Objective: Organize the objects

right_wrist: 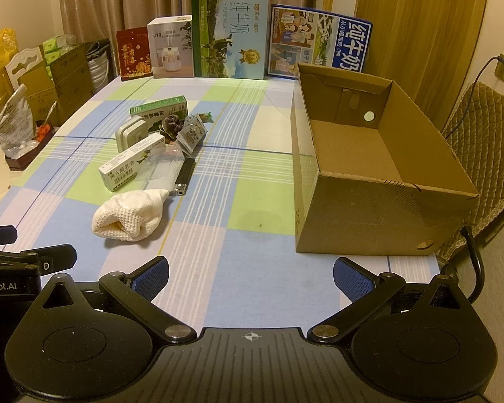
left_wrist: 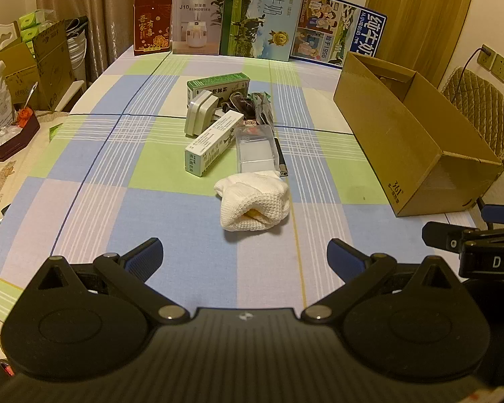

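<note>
A cluster of small objects lies mid-table: a rolled white knit cloth [left_wrist: 253,203] [right_wrist: 129,215] nearest me, a long white-green carton [left_wrist: 213,144] [right_wrist: 131,163], a clear plastic case [left_wrist: 255,149] [right_wrist: 159,168], a black lighter [left_wrist: 281,161] [right_wrist: 184,178], a grey-white gadget [left_wrist: 200,112] [right_wrist: 131,134], a green box [left_wrist: 218,85] [right_wrist: 159,107] and dark sachets [left_wrist: 252,105] [right_wrist: 193,132]. An open empty cardboard box [left_wrist: 410,134] [right_wrist: 369,168] stands to the right. My left gripper [left_wrist: 243,258] and right gripper [right_wrist: 250,277] hover open and empty above the near table edge.
Tall cartons line the far edge of the checked tablecloth [left_wrist: 117,174] [right_wrist: 235,201]: a red packet [left_wrist: 152,27], a humidifier box [left_wrist: 197,21], milk boxes [left_wrist: 262,13] [right_wrist: 319,40]. Clutter and boxes [left_wrist: 33,67] stand off the left side. A padded chair [right_wrist: 484,154] sits right of the cardboard box.
</note>
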{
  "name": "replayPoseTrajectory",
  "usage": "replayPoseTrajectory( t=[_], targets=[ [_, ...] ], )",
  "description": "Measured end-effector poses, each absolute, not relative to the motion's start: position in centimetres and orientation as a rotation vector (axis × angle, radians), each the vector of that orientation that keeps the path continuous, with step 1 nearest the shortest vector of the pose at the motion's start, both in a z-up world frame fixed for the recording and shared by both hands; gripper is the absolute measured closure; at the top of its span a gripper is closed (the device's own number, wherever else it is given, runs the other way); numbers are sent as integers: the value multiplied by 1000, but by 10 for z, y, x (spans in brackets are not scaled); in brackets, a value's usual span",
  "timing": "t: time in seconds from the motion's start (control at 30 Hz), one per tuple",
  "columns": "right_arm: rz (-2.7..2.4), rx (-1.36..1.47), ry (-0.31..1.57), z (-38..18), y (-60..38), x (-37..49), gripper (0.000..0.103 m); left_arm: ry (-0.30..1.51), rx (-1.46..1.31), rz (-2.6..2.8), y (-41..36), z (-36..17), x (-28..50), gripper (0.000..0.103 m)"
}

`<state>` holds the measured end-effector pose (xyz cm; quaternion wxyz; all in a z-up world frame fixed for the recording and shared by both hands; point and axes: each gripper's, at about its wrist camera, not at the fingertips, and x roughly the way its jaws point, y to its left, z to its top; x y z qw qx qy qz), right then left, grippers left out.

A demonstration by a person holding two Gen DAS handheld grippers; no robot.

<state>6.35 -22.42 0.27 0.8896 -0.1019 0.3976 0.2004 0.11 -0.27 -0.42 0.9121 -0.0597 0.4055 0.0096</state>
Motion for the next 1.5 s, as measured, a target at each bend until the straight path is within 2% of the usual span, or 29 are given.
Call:
replayPoseTrajectory(
  t=[1.3,1.5],
  targets=[
    [411,-204,834,1,-229,67,2,826,-137,84,-6,-4,-4,1],
    [435,-166,806,19,-228,69,2,827,-81,67,12,2,-1,1]
  ],
)
